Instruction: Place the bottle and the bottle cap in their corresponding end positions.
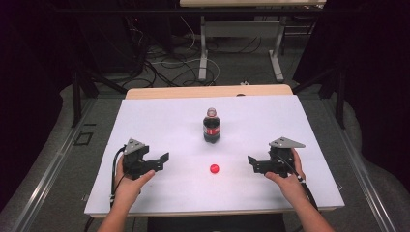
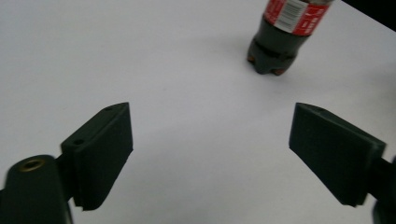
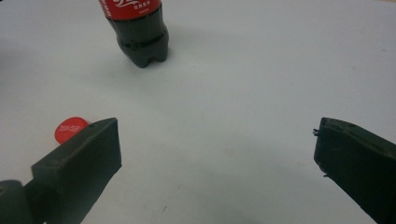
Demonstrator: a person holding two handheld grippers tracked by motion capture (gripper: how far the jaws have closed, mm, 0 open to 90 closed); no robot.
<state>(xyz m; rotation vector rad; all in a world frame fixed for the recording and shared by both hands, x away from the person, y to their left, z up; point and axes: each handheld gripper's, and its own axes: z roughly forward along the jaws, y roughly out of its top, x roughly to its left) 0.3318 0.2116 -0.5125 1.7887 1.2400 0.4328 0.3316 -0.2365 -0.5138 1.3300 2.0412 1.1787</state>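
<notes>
Cola bottle (image 1: 212, 126), frame centre: upright, uncapped. Red cap (image 1: 214, 168) below it, untouched. Left gripper (image 1: 157, 160), right gripper (image 1: 257, 163), lower corners: released, empty. Recapping presumably pending.

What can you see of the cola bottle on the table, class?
The cola bottle is small, clear plastic, filled with dark drink, and wears a red label with white print. It stands upright on its lobed base on the white table, near the middle. Its neck is open; the red cap lies apart, nearer the person. Nothing else touches it.
</notes>
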